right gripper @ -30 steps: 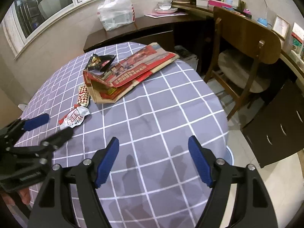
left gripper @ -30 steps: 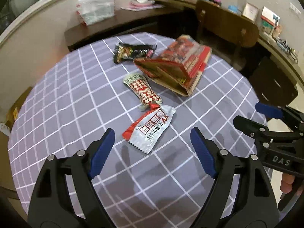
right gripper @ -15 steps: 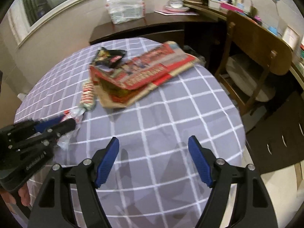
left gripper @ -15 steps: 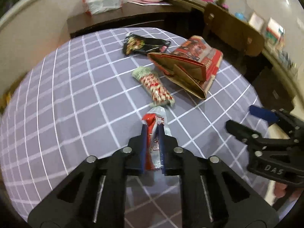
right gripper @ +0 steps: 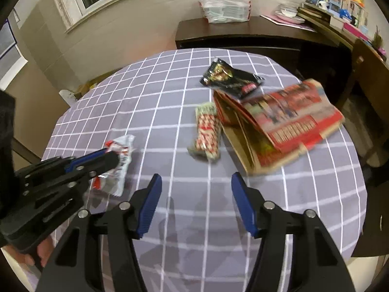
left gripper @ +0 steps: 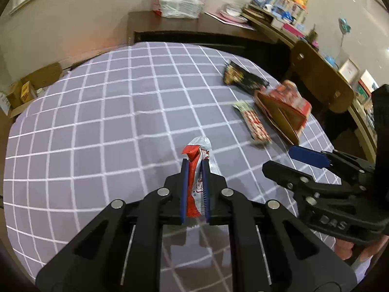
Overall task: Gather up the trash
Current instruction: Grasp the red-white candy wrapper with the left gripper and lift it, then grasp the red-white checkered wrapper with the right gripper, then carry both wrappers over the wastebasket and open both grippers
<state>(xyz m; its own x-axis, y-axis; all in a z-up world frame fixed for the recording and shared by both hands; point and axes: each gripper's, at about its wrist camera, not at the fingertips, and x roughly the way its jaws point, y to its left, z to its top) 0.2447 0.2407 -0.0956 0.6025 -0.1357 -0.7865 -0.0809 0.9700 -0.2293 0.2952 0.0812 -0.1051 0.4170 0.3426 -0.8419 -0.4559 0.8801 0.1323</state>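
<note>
1. The left gripper (left gripper: 194,168) has its jaws pinching a red-and-white wrapper (left gripper: 197,168). The left wrist view shows the wrapper standing on edge between the blue pads, its top poking out past the jaw tips.
2. The right wrist view shows what that view does not: the same wrapper (right gripper: 119,155) hangs down beside the left gripper (right gripper: 107,157), with its lower end close over the checked worktop (right gripper: 158,97). Whether it touches the cloth I cannot tell.
3. The right gripper (right gripper: 194,187) has its jaws spread wide with nothing between them, only bare cloth ahead.
4. In the left wrist view the right gripper (left gripper: 287,158) comes in from the right of the left jaws. Its fingers are seen side-on, so the gap is hard to read there.
5. Ahead of the right jaws lies a red-and-white patterned packet (right gripper: 207,131). Just right of it is a flattened red carton (right gripper: 279,121), and a black snack bag (right gripper: 231,79) overlaps the carton's far corner.
6. In the left wrist view these three sit ahead and to the right of the left jaws, blurred: packet (left gripper: 254,123), carton (left gripper: 284,109), bag (left gripper: 243,79).
7. The print on every piece is too smeared to read.
8. A white plastic bag (right gripper: 225,1) sits on the dark sideboard (right gripper: 255,28) beyond the worktop.
</note>
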